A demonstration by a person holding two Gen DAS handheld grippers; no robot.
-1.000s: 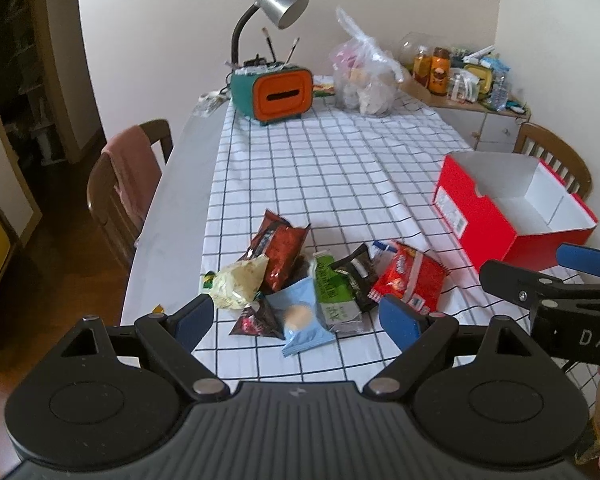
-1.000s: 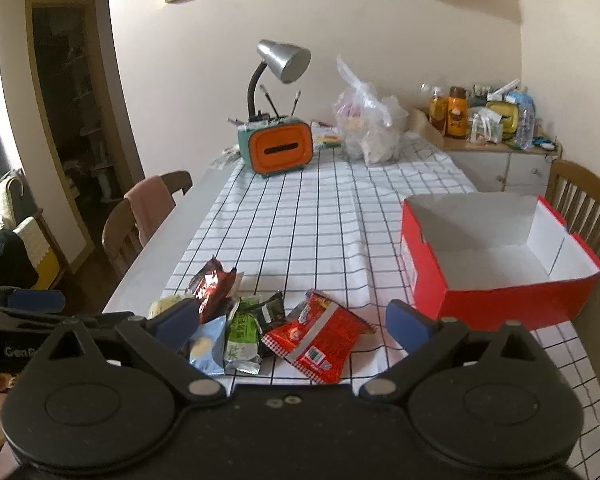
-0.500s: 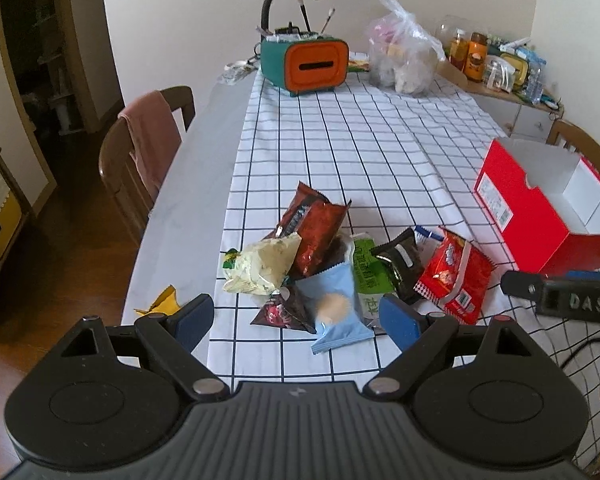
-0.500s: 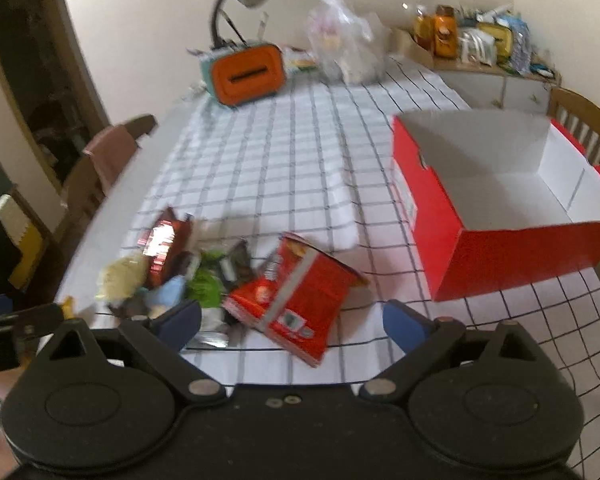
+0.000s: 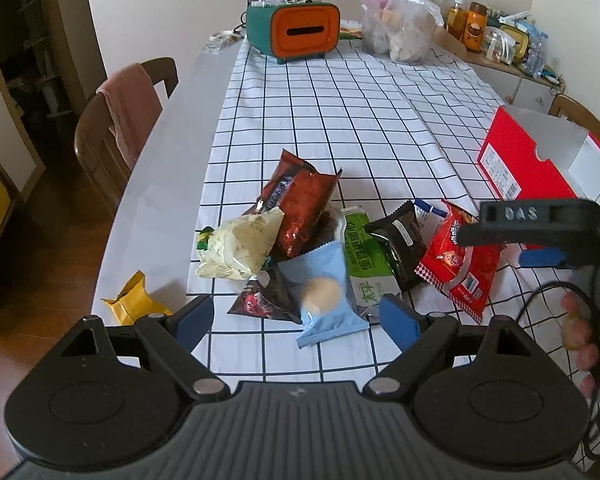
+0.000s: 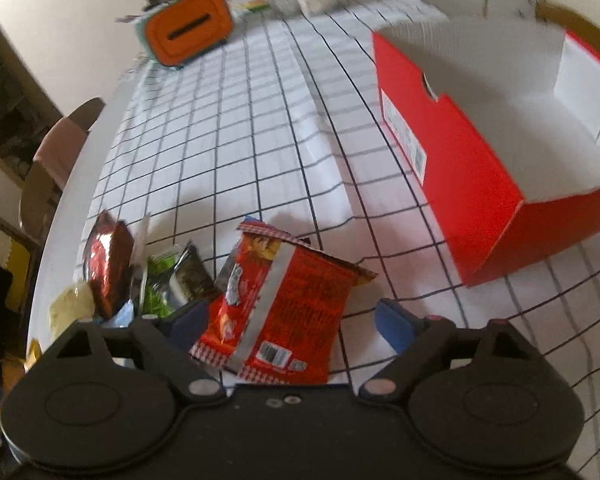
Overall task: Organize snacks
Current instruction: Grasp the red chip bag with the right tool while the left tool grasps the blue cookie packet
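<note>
Since a second ago, our right tongs [image 6: 288, 320] have dropped over the crinkly red foil snack packet [image 6: 284, 304], now between their closing jaws, untouched. It looks light and slippery; pinch its flat middle. Left tongs [image 5: 296, 316] hang open above the pile, red cardboard box [image 6: 460, 184] beyond.

Raised letters "DAS" on the black arm of the right gripper [image 5: 540, 236], at the right edge of the left wrist view; large Chinese characters, white on green, down the green packet [image 5: 366, 264] in the near pile; a white barcode label, too small to read, on the side of the red box [image 5: 512, 176]; a barcode and blurred print on the red packet [image 6: 284, 312] in the right wrist view
</note>
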